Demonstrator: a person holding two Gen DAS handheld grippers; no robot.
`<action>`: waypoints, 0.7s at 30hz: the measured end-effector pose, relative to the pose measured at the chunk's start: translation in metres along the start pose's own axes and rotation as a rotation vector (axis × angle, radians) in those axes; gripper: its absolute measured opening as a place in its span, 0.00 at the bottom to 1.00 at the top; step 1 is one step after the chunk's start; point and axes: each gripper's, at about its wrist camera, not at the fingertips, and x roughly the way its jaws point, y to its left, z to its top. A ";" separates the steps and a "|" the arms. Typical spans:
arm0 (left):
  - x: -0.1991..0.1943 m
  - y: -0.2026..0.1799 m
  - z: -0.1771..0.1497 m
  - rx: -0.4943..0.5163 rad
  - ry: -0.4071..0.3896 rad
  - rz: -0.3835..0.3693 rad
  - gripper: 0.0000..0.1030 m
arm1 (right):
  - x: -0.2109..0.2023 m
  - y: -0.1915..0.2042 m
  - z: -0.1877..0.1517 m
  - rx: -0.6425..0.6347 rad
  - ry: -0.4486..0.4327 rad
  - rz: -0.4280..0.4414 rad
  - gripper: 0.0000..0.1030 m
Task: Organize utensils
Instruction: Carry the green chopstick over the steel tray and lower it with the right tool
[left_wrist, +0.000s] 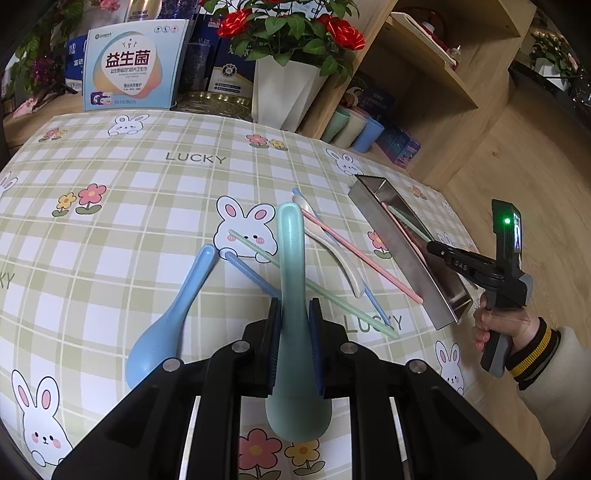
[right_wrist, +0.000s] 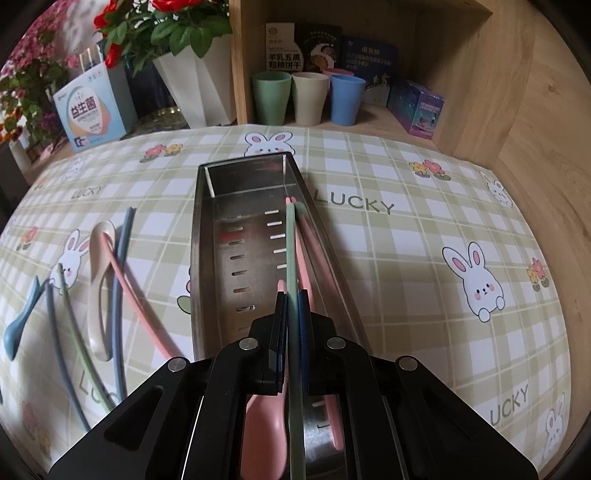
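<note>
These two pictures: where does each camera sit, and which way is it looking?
Left wrist view: sits on the left claw, looking across the table; the claw grips a green spoon, and the person's right hand shows with the right claw.
Right wrist view: sits on the right claw, looking along the metal tray; it pinches a green chopstick.
Both show the tray, blue spoon, and bunny tablecloth.

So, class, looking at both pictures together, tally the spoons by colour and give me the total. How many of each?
blue spoon: 1
green spoon: 1
cream spoon: 1
pink spoon: 1
Total: 4 spoons
</note>
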 end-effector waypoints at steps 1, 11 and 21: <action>0.001 0.000 0.000 0.000 0.002 -0.001 0.14 | 0.001 0.002 -0.001 -0.005 0.010 -0.012 0.06; 0.006 -0.002 -0.001 0.006 0.022 -0.002 0.14 | 0.000 0.004 -0.004 0.003 0.019 -0.053 0.09; 0.006 -0.006 -0.002 0.015 0.024 -0.002 0.14 | -0.013 -0.010 0.011 0.037 -0.033 0.002 0.10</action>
